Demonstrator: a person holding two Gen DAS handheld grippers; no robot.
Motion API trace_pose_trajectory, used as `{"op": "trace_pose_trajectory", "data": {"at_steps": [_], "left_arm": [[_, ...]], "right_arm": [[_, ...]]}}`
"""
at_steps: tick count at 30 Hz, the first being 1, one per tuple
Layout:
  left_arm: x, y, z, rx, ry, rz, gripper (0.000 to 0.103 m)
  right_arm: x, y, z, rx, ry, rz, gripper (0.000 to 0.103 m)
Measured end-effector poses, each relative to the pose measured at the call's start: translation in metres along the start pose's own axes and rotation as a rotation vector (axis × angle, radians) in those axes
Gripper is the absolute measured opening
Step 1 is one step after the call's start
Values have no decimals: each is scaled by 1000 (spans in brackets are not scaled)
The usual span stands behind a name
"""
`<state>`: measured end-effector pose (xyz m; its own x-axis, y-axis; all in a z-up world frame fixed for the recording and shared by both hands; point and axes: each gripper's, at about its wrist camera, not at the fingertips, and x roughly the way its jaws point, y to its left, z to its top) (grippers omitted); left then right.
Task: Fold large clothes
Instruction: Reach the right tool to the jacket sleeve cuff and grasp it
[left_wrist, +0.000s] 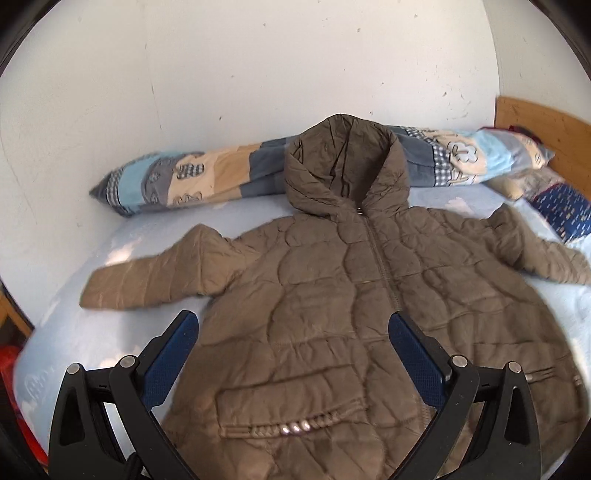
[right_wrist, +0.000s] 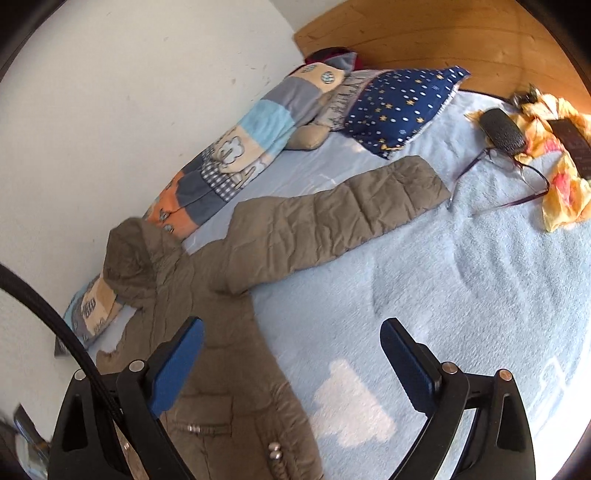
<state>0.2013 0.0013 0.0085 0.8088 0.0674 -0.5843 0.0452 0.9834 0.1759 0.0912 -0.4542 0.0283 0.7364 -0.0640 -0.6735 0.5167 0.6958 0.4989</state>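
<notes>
A brown quilted hooded jacket lies face up and zipped on the light blue bed cover, sleeves spread to both sides, hood against a patchwork bolster. My left gripper hovers open above the jacket's lower front, nothing between its blue pads. In the right wrist view the jacket lies at the left, and its right sleeve stretches toward the pillows. My right gripper is open over the jacket's side edge and the blue cover, holding nothing.
A patchwork bolster runs along the white wall. A navy starred pillow sits by the wooden headboard. Glasses, a dark case and a yellow cloth lie on the bed's far right.
</notes>
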Motion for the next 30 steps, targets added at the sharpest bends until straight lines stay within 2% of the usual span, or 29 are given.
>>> {"op": "trace_pose_trajectory", "data": {"at_steps": [1, 4, 8, 13, 18, 27, 30], "left_arm": [[7, -2, -2, 15, 23, 15, 102], [25, 5, -10, -27, 121, -53, 102], [34, 6, -15, -36, 155, -74, 102], [43, 8, -14, -51, 174, -74, 102], [55, 3, -21, -14, 214, -67, 102], [66, 2, -27, -25, 247, -93, 102], [67, 0, -27, -20, 250, -99, 102]], "right_arm": [[10, -17, 13, 69, -3, -7, 91], [34, -61, 41, 251, 4, -8, 76], [57, -106, 58, 425, 1, -38, 64], [77, -134, 80, 483, -32, -66, 59], [99, -155, 93, 523, -32, -60, 49], [130, -174, 104, 574, -12, -113, 49], [140, -179, 105, 592, -2, -105, 47]]}}
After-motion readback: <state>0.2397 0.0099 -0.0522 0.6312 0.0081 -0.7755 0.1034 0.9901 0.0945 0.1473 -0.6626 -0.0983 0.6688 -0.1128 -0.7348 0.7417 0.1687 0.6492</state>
